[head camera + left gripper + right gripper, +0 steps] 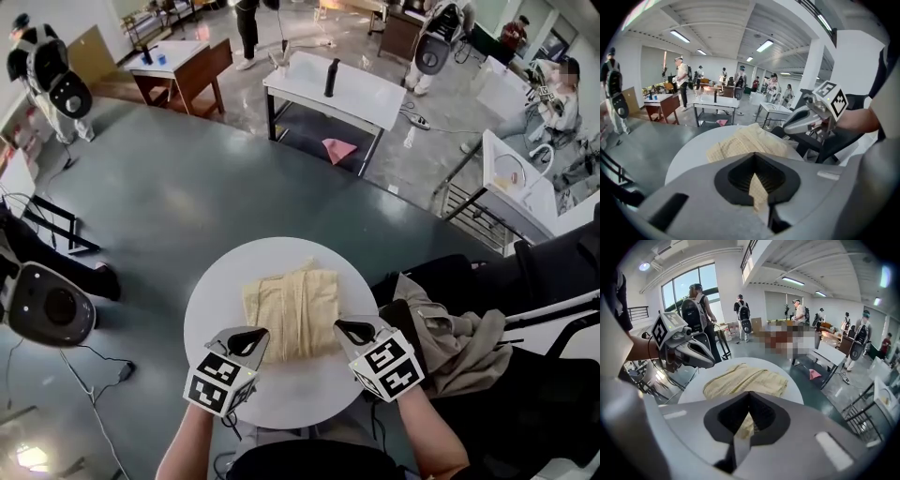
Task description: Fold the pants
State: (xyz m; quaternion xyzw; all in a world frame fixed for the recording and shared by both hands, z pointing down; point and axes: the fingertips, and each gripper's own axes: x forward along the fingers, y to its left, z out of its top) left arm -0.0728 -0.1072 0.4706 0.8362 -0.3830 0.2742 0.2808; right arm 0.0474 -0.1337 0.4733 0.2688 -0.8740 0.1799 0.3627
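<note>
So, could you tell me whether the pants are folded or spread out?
Folded: the pants lie as a compact rectangle on the round table, with layered edges showing.

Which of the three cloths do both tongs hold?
The pale yellow pants on the round table: the left tongs and right tongs pinch their near edge. The beige garment lies beside the table, the pink cloth under a far table.

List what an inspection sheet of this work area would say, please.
Surface: round white table.
Job's things: pale yellow checked fabric pants, folded, lying mid-table.
Clutter: crumpled beige garment on something black right of the table.
Grippers: left gripper and right gripper, fingers shut on the pants' near edge.
Cables: thin cables on the floor, left.
Surroundings: grey floor, white rectangular table, several people standing.
</note>
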